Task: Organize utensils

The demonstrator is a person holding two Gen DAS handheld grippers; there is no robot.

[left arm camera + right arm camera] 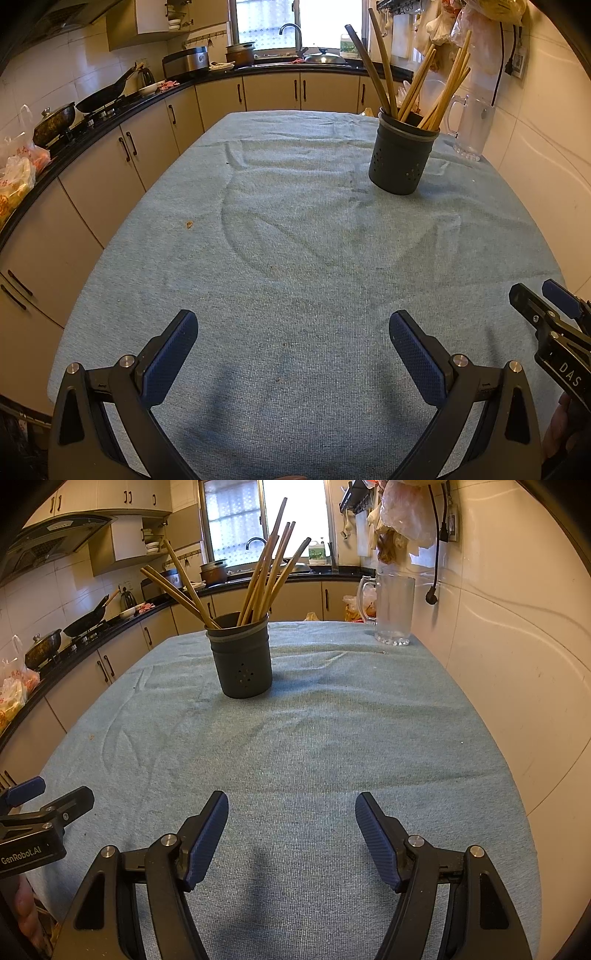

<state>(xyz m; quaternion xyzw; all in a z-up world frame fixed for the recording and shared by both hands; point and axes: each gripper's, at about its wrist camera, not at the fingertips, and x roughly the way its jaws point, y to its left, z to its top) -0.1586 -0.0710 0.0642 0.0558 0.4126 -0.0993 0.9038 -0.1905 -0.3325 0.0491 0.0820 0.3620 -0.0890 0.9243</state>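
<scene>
A dark grey perforated utensil holder (402, 155) (242, 657) stands upright on the blue cloth-covered table (295, 240) (332, 731), toward its far side. Several wooden chopsticks (439, 92) (266, 576) stand in it, leaning outward. My left gripper (293, 328) is open and empty, low over the near part of the table. My right gripper (291, 808) is open and empty beside it, and shows at the right edge of the left wrist view (535, 299). The left gripper shows at the left edge of the right wrist view (48, 797).
A clear glass mug (471, 125) (393, 609) stands at the table's far right corner by the tiled wall. A kitchen counter (110, 114) with pans and a rice cooker runs along the left and back. A small crumb (189, 223) lies on the cloth.
</scene>
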